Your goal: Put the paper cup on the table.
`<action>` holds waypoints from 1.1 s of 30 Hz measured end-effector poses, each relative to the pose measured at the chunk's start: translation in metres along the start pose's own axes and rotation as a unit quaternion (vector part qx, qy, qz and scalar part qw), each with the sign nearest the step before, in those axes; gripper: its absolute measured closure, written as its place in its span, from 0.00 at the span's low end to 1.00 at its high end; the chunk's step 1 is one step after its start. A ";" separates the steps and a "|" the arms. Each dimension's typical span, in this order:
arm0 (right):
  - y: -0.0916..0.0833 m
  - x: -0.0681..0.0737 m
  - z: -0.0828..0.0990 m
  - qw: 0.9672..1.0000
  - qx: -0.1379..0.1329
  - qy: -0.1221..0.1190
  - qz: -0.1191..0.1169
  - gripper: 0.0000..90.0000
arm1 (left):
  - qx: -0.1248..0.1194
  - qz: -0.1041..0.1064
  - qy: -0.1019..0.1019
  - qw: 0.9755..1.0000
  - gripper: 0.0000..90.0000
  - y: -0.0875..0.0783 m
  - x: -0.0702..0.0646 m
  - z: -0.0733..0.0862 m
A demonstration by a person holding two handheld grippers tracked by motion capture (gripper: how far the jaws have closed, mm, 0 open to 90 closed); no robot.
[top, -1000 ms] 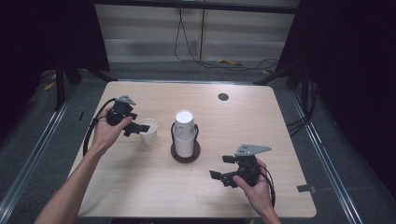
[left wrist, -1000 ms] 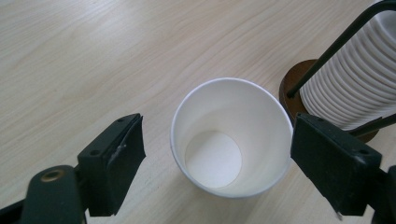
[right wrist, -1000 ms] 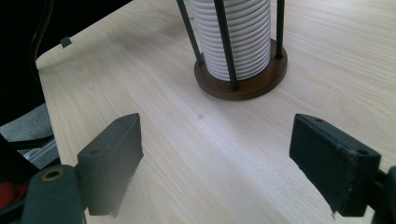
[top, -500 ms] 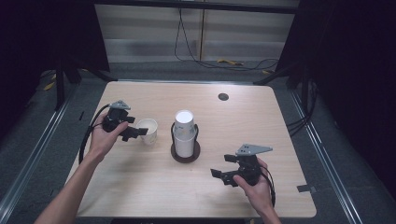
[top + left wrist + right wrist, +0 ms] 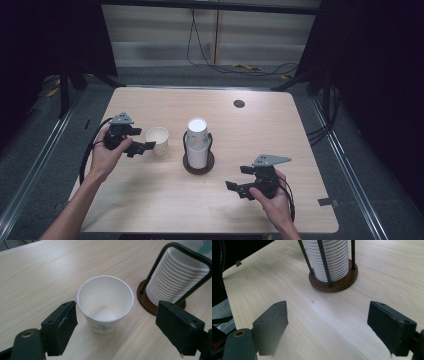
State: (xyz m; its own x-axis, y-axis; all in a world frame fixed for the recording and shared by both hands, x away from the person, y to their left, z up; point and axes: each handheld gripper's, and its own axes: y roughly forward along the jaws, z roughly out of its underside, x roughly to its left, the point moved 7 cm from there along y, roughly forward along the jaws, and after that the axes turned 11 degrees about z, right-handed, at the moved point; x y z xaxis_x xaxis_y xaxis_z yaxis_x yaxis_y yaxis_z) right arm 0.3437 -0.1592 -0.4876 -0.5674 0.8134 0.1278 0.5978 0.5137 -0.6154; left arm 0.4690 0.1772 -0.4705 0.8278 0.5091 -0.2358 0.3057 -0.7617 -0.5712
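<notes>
My left gripper (image 5: 117,332) is spread wide and empty, its jaws flanking without touching the upright paper cup (image 5: 105,303) at nine o'clock of the cup stack (image 5: 198,142), while my right gripper (image 5: 329,332), equally wide and empty, waits at five o'clock.

Setting: lab-style recording bay | pale wooden table (image 5: 280,130) on grey floor (image 5: 350,165) | black curtains (image 5: 380,60) at both sides | loose cables (image 5: 240,65) beyond table's far edge

No readable text, green print on paper cup (image 5: 105,307) too blurred
</notes>
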 end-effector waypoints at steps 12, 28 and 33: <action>0.000 0.000 0.002 1.000 0.001 0.003 0.001 0.18 | -0.028 -0.015 0.012 0.999 0.21 -0.009 -0.020 0.014; -0.001 -0.001 0.003 1.000 -0.002 0.008 0.002 0.18 | -0.070 0.017 0.011 0.997 0.23 -0.010 -0.061 0.024; -0.001 -0.001 0.003 1.000 -0.002 0.008 0.002 0.18 | -0.087 0.036 0.001 0.996 0.22 -0.008 -0.066 0.031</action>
State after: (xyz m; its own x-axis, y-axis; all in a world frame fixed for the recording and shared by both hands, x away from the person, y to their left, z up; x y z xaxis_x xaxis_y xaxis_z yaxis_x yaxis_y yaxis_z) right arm 0.3423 -0.1609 -0.4895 -0.5560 0.8196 0.1380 0.6027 0.5119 -0.6122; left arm 0.3970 0.1618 -0.4746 0.8512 0.4504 -0.2695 0.3223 -0.8538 -0.4089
